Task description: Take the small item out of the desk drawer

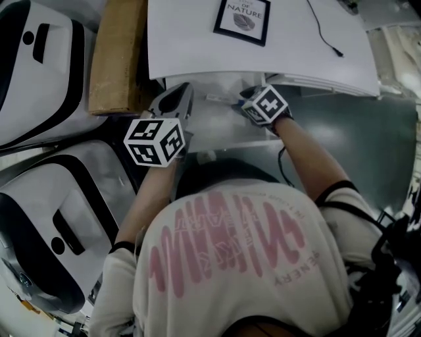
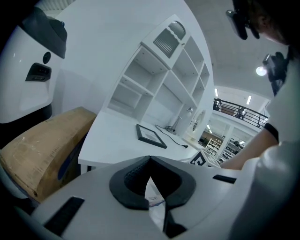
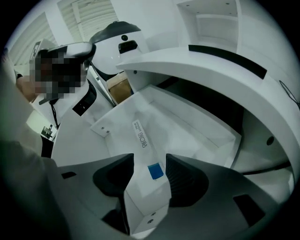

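The white desk drawer stands pulled out under the desk top. On its floor, close to the front corner, lies a small blue square item. My right gripper hangs over it, open, with the blue item between the pads but not pressed; a printed label lies further in. In the head view the right gripper reaches into the drawer. My left gripper is raised beside the drawer, shut on a small white packet with coloured print; in the head view the left gripper sits at the drawer's left.
A brown cardboard box stands left of the desk. A framed picture and a black cable lie on the desk top. Large white-and-black machines fill the left side. A white shelf unit rises behind the desk.
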